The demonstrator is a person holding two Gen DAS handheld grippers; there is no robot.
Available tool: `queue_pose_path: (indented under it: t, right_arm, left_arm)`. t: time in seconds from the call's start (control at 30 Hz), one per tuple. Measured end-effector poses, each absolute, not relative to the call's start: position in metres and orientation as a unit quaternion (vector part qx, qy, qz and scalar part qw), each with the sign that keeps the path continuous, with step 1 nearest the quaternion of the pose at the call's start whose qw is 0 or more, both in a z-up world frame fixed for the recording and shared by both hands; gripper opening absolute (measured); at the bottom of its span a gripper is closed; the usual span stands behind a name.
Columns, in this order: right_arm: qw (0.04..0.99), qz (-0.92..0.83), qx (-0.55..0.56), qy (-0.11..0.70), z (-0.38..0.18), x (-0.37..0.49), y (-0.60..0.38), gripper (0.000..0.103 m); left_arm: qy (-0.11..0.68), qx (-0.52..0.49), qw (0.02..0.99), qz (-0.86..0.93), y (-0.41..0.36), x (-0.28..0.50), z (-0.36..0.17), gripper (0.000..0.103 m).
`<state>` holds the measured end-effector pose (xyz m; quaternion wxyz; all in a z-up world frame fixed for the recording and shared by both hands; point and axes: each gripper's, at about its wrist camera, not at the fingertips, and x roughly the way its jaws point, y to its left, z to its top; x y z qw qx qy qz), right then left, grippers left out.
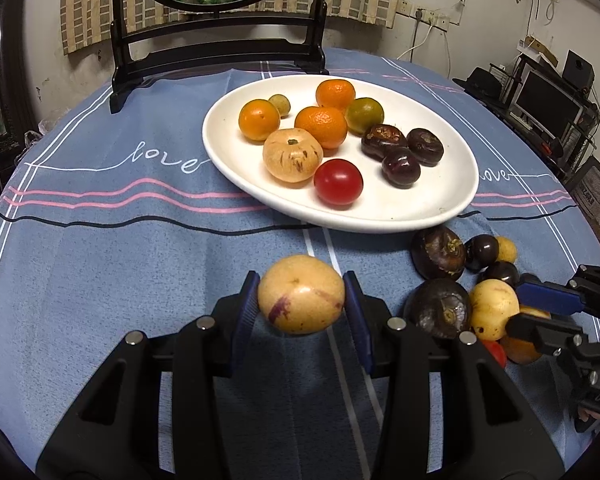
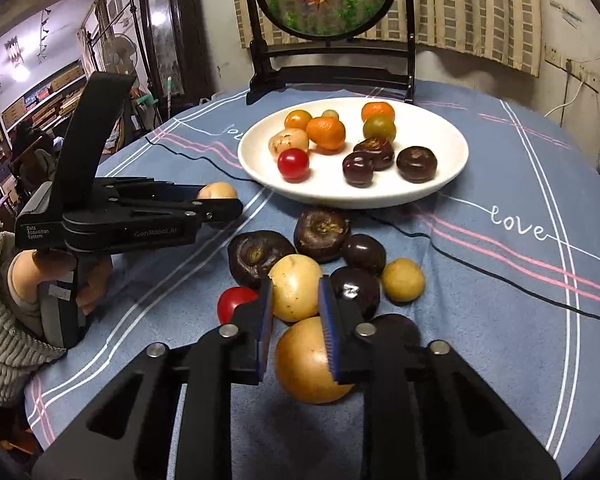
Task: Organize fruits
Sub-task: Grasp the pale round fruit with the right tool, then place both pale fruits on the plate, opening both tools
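Observation:
My left gripper (image 1: 302,292) is shut on a yellow fruit with a purple streak (image 1: 301,294), held just above the cloth in front of the white plate (image 1: 420,208). The right wrist view shows that gripper (image 2: 220,200) from the side, the fruit (image 2: 216,191) at its tip. My right gripper (image 2: 295,286) is in the loose pile, its fingertips pressed on the sides of a pale yellow fruit (image 2: 296,292). A larger golden fruit (image 2: 312,360) lies under its fingers. The plate (image 2: 440,136) holds oranges, a red tomato, a striped yellow fruit and dark purple fruits.
Dark purple fruits (image 2: 320,234), a small yellow one (image 2: 403,280) and a red tomato (image 2: 236,304) crowd around the right gripper. A black stand with a round panel (image 1: 220,52) rises behind the plate. A hand in a knitted sleeve (image 2: 4,300) grips the left handle.

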<state>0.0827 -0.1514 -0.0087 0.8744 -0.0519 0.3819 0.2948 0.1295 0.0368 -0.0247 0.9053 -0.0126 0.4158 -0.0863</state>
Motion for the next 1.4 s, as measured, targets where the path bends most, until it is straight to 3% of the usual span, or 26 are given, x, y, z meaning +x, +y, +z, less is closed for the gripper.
queue_pose_path:
  t: [0.1, 0.17, 0.23, 0.27, 0.37, 0.43, 0.7, 0.8, 1.03, 1.4]
  right_arm:
    - [0.874, 0.294, -0.054, 0.384, -0.011, 0.084, -0.149, 0.03]
    - [0.871, 0.298, -0.058, 0.386, -0.012, 0.085, -0.145, 0.04]
    - [0.869, 0.308, -0.063, 0.381, -0.012, 0.084, -0.139, 0.058]
    - [0.868, 0.311, -0.069, 0.38, -0.013, 0.084, -0.135, 0.059]
    - [0.866, 0.314, -0.069, 0.383, -0.013, 0.086, -0.132, 0.056]
    - [0.861, 0.317, -0.051, 0.395, -0.012, 0.088, -0.139, 0.046]
    - [0.865, 0.305, -0.069, 0.393, -0.015, 0.097, -0.129, 0.045]
    - [0.862, 0.305, -0.06, 0.401, -0.016, 0.101, -0.135, 0.039]
    - [0.866, 0.3, -0.079, 0.391, -0.016, 0.098, -0.131, 0.039]
    - [0.867, 0.307, -0.002, 0.393, -0.006, 0.095, -0.156, 0.038]
  left_arm:
    - [0.417, -0.012, 0.905, -0.086, 0.036, 0.13, -0.025, 0.043]
    - [0.417, -0.011, 0.905, -0.085, 0.036, 0.13, -0.026, 0.043]
    - [0.418, -0.011, 0.905, -0.085, 0.036, 0.13, -0.025, 0.043]
    - [0.418, -0.011, 0.904, -0.084, 0.036, 0.131, -0.026, 0.043]
    - [0.419, -0.013, 0.904, -0.085, 0.036, 0.13, -0.025, 0.043]
    - [0.419, -0.014, 0.904, -0.085, 0.037, 0.13, -0.025, 0.043]
    - [0.424, -0.013, 0.901, -0.085, 0.036, 0.132, -0.027, 0.043]
    - [0.424, -0.014, 0.901, -0.085, 0.036, 0.132, -0.027, 0.043]
    - [0.425, -0.013, 0.901, -0.087, 0.035, 0.131, -0.028, 0.043]
    - [0.389, -0.016, 0.917, -0.085, 0.037, 0.12, -0.012, 0.043]
